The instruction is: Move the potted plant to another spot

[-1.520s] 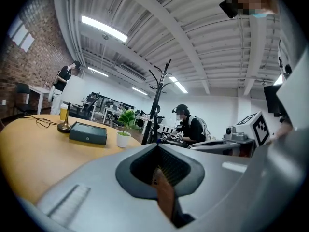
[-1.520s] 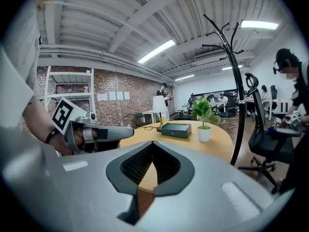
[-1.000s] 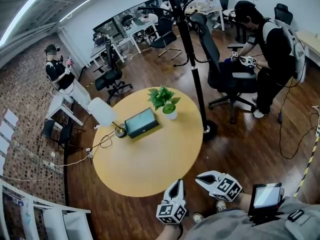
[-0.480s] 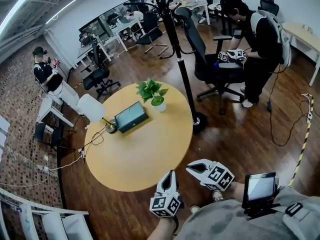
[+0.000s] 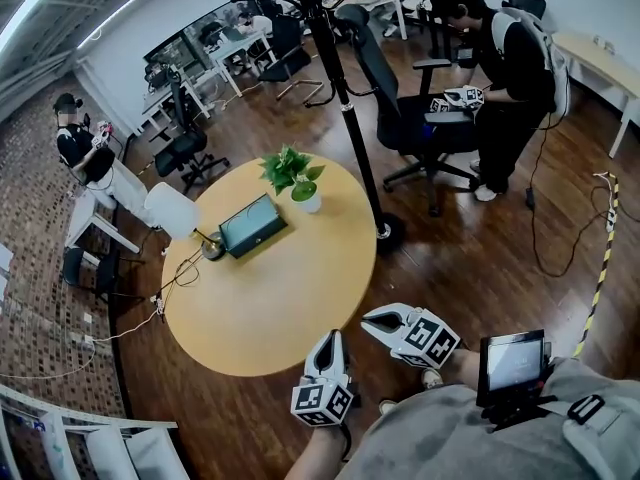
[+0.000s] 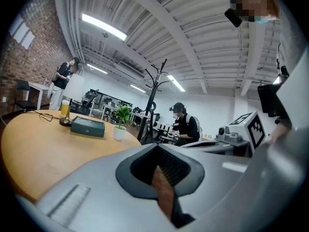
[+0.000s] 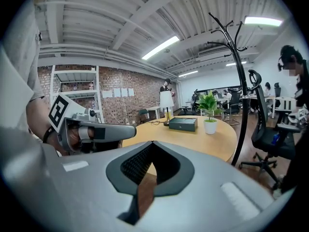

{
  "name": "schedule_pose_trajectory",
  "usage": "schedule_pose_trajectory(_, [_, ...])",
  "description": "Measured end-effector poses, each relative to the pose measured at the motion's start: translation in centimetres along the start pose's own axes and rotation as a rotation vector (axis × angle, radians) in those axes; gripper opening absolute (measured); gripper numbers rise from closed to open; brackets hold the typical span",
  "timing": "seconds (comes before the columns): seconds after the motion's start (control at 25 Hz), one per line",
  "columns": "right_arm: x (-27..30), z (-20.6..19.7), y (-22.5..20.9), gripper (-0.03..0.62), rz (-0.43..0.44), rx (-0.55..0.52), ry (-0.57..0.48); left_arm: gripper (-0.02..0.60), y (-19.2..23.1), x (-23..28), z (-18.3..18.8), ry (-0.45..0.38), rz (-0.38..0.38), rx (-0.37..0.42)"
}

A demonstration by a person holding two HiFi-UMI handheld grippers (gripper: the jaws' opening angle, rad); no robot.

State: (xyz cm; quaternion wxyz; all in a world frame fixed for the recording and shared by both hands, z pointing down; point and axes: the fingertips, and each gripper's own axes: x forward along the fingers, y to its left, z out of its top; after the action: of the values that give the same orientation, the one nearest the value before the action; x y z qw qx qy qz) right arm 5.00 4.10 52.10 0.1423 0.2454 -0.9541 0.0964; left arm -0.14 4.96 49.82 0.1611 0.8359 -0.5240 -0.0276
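Workroom seen from above, with a round yellow wooden table (image 5: pixel 280 298) in the middle. A small green leafy potted plant (image 5: pixel 297 184) in a white pot stands upright on the table's far side, just right of a flat dark green box (image 5: pixel 247 225). A desk lamp with a white shade (image 5: pixel 172 211) stands at the far left edge, and a tall black coat stand (image 5: pixel 345 118) rises to the right. The grey left gripper (image 5: pixel 331 338) and grey right gripper (image 5: pixel 372 318) hover off the near edge, well apart from the plant, each with its jaws together on nothing. This fits either a plant waiting to be fetched or one already set down. Either way, the pot likely handles best gripped by its white wall, kept upright, never by the leaves. Count: one plant, one box, one lamp, one table, one coat stand, two grippers.
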Motion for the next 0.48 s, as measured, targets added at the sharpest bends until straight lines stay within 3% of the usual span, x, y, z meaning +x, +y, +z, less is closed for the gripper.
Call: schedule_pose_trajectory(0.48, [0.07,0.35,0.52,0.000,0.009,-0.007,-0.003,-0.003,-0.18,-0.32,0.05,-0.004,0.006,-0.004])
